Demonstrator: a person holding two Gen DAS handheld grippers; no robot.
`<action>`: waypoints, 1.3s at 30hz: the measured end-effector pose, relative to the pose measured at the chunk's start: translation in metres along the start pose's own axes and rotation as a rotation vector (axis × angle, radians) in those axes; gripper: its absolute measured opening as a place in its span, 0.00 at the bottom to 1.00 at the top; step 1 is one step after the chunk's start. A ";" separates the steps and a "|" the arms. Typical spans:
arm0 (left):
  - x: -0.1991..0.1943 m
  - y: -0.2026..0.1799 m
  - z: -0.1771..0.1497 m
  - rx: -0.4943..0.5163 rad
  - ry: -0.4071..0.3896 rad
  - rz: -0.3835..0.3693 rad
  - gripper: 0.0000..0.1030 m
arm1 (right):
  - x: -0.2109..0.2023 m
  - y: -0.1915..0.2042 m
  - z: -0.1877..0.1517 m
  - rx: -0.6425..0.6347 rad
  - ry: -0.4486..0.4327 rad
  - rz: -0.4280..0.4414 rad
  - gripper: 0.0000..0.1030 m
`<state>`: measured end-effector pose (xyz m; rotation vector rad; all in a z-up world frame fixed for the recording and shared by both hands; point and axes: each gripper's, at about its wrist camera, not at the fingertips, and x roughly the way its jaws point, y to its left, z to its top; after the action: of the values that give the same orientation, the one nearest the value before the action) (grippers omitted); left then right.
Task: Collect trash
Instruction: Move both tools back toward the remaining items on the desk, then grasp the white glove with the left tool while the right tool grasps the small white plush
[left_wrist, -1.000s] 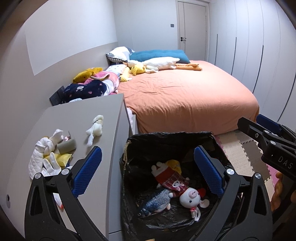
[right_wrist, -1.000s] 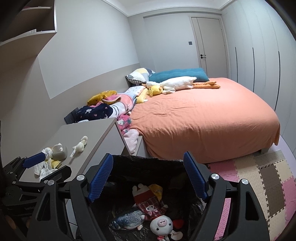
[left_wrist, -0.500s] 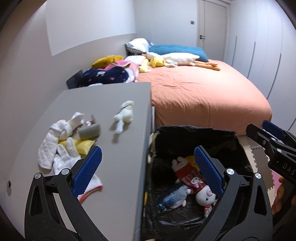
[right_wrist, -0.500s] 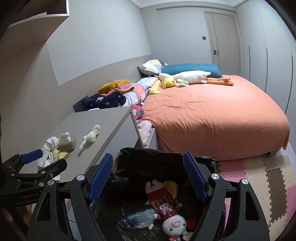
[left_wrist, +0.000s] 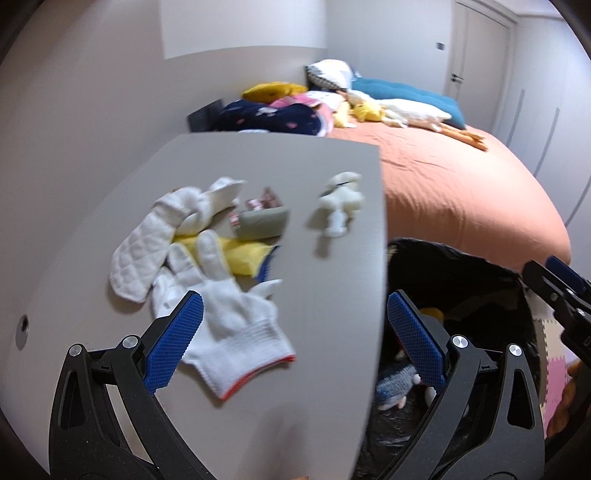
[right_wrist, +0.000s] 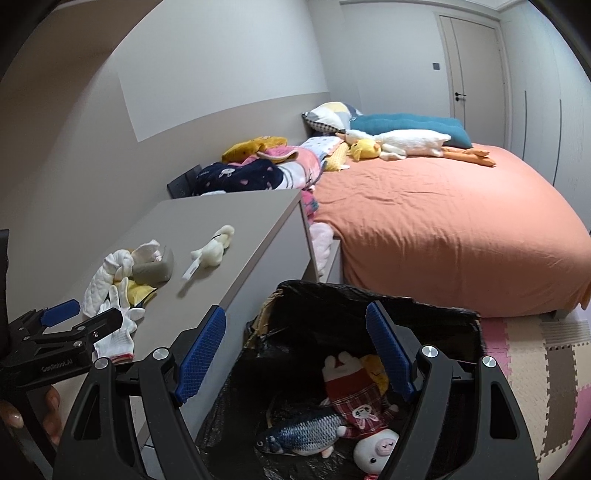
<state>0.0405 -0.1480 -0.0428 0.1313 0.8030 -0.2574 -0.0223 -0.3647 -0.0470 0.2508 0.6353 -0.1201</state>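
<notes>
Both grippers stand with fingers apart and empty: the left gripper (left_wrist: 291, 339) hangs over the white glove (left_wrist: 236, 328) on the counter (left_wrist: 332, 369), the right gripper (right_wrist: 295, 354) above the lined bin (right_wrist: 369, 306). Reaching for more trash seems the step in hand; next, the left should lower and close on the glove.

A bed (right_wrist: 443, 221) with an orange cover fills the middle of the room, its head end against the far wall beside a pale closed door (right_wrist: 474, 74) with a dark handle. Along the bed's left side runs a two-tone wall (right_wrist: 184, 74), light grey above and beige below, and at the near end of that side, just beside the bed, stands a grey cabinet (right_wrist: 229, 221) with a flat top. On the bed's right stand flat white wardrobe doors (right_wrist: 546, 110), and by its foot the floor is covered with foam puzzle mats (right_wrist: 535, 362) in pink, cream and brown.
</notes>
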 end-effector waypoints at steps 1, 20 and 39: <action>0.003 0.005 -0.001 -0.012 0.005 0.007 0.94 | 0.002 0.001 0.000 -0.003 0.003 0.002 0.77; 0.045 0.062 -0.017 -0.170 0.094 0.076 0.74 | 0.052 0.044 0.012 -0.056 0.064 0.068 0.77; 0.061 0.056 -0.018 -0.117 0.107 0.082 0.21 | 0.107 0.077 0.041 -0.105 0.109 0.082 0.77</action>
<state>0.0840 -0.1009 -0.0987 0.0685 0.9145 -0.1261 0.1012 -0.3058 -0.0641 0.1826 0.7363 0.0060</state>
